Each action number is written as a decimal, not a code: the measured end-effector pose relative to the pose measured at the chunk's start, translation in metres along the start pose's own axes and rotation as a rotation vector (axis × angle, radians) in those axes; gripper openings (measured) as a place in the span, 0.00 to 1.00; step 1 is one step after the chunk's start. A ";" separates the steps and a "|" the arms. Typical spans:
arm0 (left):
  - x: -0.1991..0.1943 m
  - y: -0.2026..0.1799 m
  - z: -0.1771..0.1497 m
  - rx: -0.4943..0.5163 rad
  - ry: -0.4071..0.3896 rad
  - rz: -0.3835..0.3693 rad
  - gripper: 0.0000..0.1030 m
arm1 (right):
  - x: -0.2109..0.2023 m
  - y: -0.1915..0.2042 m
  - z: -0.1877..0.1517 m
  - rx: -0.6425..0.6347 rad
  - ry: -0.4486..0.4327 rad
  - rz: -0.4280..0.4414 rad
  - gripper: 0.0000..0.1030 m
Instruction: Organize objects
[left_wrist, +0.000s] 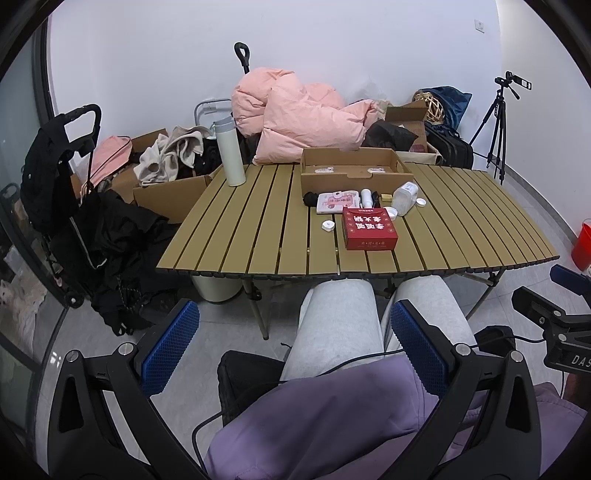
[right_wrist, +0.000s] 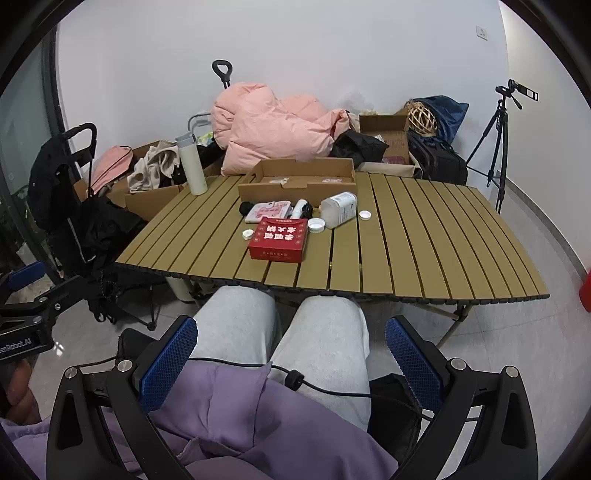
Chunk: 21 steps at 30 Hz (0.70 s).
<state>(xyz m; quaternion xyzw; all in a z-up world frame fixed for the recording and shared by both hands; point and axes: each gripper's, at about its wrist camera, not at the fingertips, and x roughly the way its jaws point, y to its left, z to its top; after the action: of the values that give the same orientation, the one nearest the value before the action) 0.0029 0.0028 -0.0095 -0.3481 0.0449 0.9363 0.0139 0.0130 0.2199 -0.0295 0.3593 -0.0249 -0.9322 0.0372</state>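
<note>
1. Over the person's lap, both tools wait: the left hand-held gripper (left_wrist: 294, 345) and the right hand-held gripper (right_wrist: 291, 356) each have their blue pads spread wide, nothing between them, well short of the bench (left_wrist: 236, 225).
2. And the clutter sits mid-bench: a red box (left_wrist: 369, 228) nearest the person, a pink pouch (left_wrist: 338, 202) behind it, a clear jar lying on its side (right_wrist: 338, 208), and loose white caps (right_wrist: 316, 224) scattered around.
3. An open cardboard tray (left_wrist: 351, 168) stands just beyond them, and it looks like the obvious place to gather things.
4. My read: nothing is picked yet, so this is the reach-out. Best to go for the red box first, since it blocks the smaller pieces; approach with the jaws across its narrow sides.
5. Watch that tipped jar, it could roll on the slats, and the small caps may settle into the grooves. Come down from above for those.
6. Surface is olive slats with gaps, on folding legs.
7. Around the room: a white flask (left_wrist: 229, 151) at the far left corner of the bench, a pink duvet (left_wrist: 295, 114) heaped against the white wall, a tripod (right_wrist: 496, 136) to the right.
</note>
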 end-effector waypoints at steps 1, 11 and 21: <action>0.001 0.000 0.000 0.000 0.002 -0.003 1.00 | 0.000 0.000 0.001 0.001 0.000 0.002 1.00; 0.119 -0.004 0.041 0.177 -0.005 -0.142 1.00 | 0.067 -0.030 0.047 -0.006 -0.150 -0.032 1.00; 0.284 -0.022 0.069 0.024 0.143 -0.348 0.73 | 0.241 -0.044 0.078 -0.028 0.061 0.027 0.98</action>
<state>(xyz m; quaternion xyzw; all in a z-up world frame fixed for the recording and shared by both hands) -0.2559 0.0299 -0.1444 -0.4160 -0.0039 0.8921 0.1765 -0.2200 0.2441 -0.1359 0.3865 -0.0157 -0.9205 0.0555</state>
